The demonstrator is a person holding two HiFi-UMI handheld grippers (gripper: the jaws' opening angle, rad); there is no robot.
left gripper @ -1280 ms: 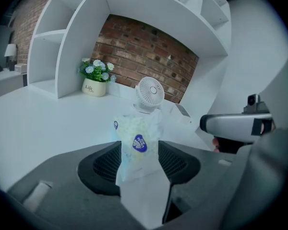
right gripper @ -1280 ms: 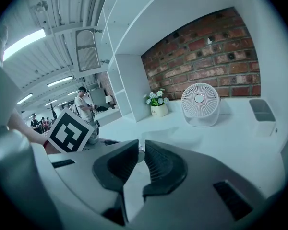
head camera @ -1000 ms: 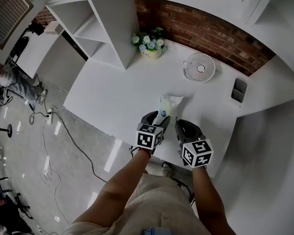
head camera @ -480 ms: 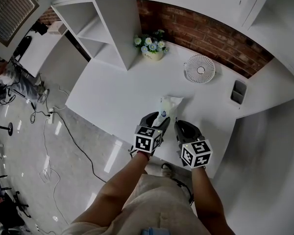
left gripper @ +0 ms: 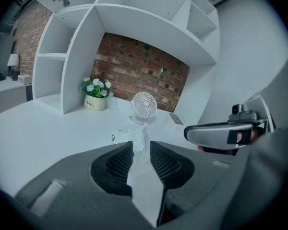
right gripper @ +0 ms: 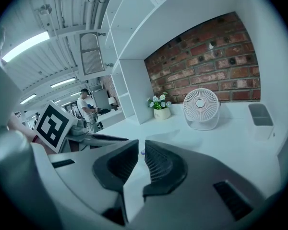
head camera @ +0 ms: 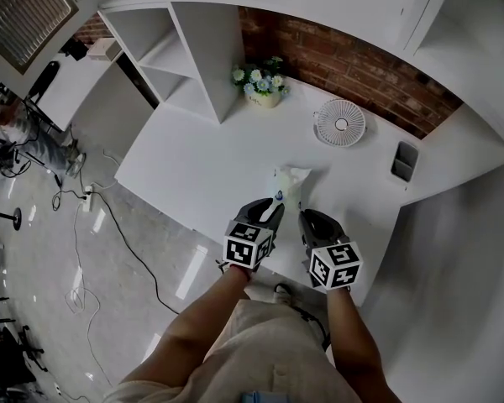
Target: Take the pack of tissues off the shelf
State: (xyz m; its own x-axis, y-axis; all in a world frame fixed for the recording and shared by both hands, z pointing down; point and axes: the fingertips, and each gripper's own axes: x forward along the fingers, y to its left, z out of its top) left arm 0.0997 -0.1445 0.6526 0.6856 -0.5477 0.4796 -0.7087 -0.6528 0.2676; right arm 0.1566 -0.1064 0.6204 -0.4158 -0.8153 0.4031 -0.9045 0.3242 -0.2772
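Lab mock-up: white shelving [head camera: 193, 49], brick wall [head camera: 353, 61], floor cables [head camera: 109, 225].

The pack of tissues [head camera: 287, 183] lay on the desk [head camera: 193, 158] near its front edge, well apart from everything else on it. Behind it, close to the brick wall [head camera: 361, 61], stood a fan [head camera: 340, 122]. Left of the fan, the flower pot [head camera: 263, 86] sat just beside the foot of the shelf unit [head camera: 197, 49], which rose from the desk's back left part. Right of the fan, a desk bin [head camera: 405, 159] rested near the side wall. Beyond the shelf unit, further left, stood another table [head camera: 67, 82]
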